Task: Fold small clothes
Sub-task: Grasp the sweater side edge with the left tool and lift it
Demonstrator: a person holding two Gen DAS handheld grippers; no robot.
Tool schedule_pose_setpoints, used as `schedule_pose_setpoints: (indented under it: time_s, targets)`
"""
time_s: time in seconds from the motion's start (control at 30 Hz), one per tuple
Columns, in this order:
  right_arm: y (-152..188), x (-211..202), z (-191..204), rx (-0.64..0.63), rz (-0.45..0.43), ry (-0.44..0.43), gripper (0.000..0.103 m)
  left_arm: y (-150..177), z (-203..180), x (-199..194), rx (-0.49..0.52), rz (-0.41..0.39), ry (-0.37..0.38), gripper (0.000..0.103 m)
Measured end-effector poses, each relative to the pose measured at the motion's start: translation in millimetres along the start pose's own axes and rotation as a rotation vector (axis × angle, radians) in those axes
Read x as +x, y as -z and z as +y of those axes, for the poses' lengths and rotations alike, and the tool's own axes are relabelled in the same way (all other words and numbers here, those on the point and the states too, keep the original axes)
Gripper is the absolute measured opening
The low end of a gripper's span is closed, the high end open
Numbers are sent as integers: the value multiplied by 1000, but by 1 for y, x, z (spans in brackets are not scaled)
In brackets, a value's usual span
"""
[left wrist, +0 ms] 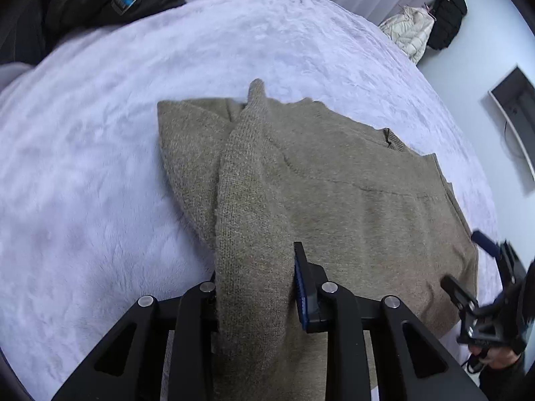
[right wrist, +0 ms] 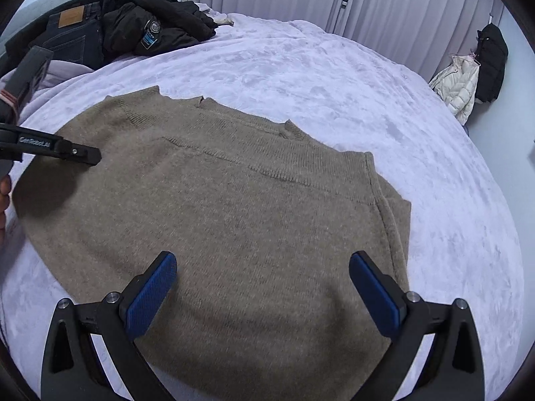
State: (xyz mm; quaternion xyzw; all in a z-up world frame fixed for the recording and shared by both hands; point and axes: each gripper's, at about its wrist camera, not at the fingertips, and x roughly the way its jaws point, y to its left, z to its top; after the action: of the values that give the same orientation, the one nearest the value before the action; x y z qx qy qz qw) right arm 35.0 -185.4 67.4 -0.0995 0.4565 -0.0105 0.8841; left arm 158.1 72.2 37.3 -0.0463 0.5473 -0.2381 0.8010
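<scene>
Lying flat on a pale fuzzy bedspread (right wrist: 334,77), a tan knit sweater (right wrist: 234,207) is spread for folding. The left gripper (left wrist: 254,287) pinches a sleeve (left wrist: 247,200), apparently to carry it across the sweater's body. The right gripper (right wrist: 264,287) hovers with jaws spread wide, holding nothing.

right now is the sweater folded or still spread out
Mostly spread: the sweater lies flat on the bed, with only its sleeve pinched by the left gripper.

Taupe knit sweater (right wrist: 234,220) flat, one sleeve (left wrist: 250,217) raised
</scene>
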Motion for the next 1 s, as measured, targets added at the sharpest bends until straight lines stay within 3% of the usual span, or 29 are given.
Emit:
schedule_pose_setpoints:
  time_s: [0.1,0.17,0.23,0.43,0.6,0.73,0.9,1.0]
  targets:
    - [-22,25,4,-38,43,33,103,-5,-16,-9,32,-2,-27,27]
    - [-37,55,10,-67,138,71,103,-8,-24,-13,41,3,-42,27]
    - [-48,69,14,-54,150,76,103,-11,-29,-17,46,6,-51,27]
    - [-93,114,-1,124,208,52,103,-20,-31,-19,3,19,-30,27]
    - [-107,131,-18,252,264,35,103,-19,-25,-15,-30,37,-29,27]
    - [-87,90,-16,295,189,-8,103,-17,-29,-13,-28,37,-59,27]
    - [-41,71,10,202,223,17,102,-15,-41,-13,-3,27,-109,27]
    - [-13,49,19,157,158,43,102,-14,-45,-14,-6,30,-129,27]
